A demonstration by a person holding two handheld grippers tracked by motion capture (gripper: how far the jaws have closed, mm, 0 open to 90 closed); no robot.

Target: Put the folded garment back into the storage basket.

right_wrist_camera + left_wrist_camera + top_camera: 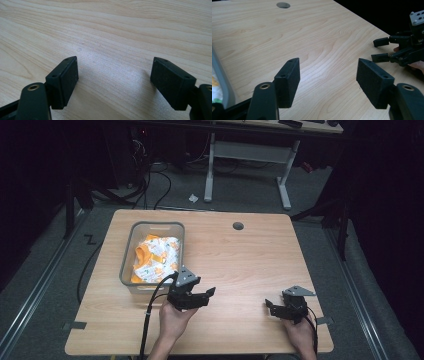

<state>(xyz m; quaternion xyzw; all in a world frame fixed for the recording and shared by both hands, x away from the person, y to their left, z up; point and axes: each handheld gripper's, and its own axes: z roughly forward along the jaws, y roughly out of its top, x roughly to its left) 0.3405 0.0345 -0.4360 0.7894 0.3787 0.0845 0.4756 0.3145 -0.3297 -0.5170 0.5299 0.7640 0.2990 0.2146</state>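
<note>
While both grippers' fingers stand released, the bin (131, 240) runs lengthwise away from the person.

Left hand (175, 317) comes in from the bottom edge, forearm angled up and slightly right, wrapped around the left gripper (211, 293). Jaws point right, spread wide, nothing between the pads (289, 80); grey plate on top, black cable trailing back along the forearm. Right hand (300, 332) sits low at the right, holding the right gripper (268, 306) with jaws pointing left toward the other. Those jaws also stand apart, pads (67, 80) bare. The two grippers face each other, well apart. In the left gripper view the right gripper (377, 50) shows at far right, jaws parted.
</note>
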